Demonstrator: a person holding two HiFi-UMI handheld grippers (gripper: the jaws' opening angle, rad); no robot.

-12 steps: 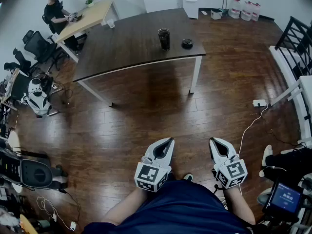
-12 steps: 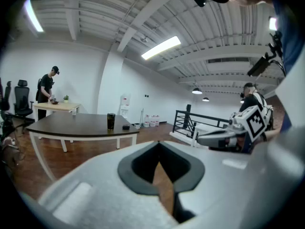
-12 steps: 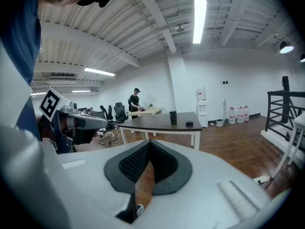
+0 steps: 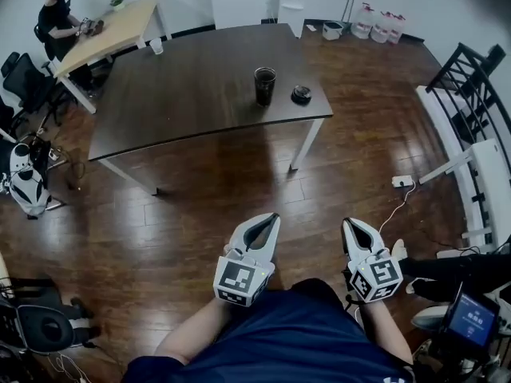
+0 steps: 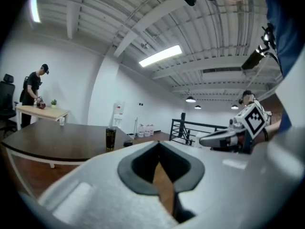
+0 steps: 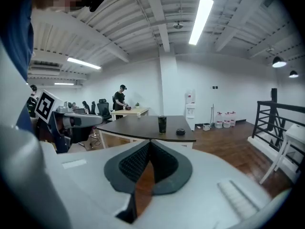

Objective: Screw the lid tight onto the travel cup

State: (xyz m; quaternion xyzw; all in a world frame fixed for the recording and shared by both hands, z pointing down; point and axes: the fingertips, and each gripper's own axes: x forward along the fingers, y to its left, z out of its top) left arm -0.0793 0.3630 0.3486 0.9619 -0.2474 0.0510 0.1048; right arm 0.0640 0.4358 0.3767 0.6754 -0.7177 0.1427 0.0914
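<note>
Nearer now than a moment ago, the dark table (image 4: 184,86) bears the travel cup (image 4: 264,85), its lid (image 4: 301,95) lying just beside. Left gripper (image 4: 274,217) and right gripper (image 4: 349,223) hang closed, empty, well short of it.

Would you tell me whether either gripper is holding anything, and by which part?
Nothing is held: the left gripper and the right gripper are shut and empty, away from the travel cup.

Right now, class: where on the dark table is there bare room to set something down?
The dark table is bare from its left edge up to the travel cup. The right end is crowded: cup and lid sit close, not touching.
</note>
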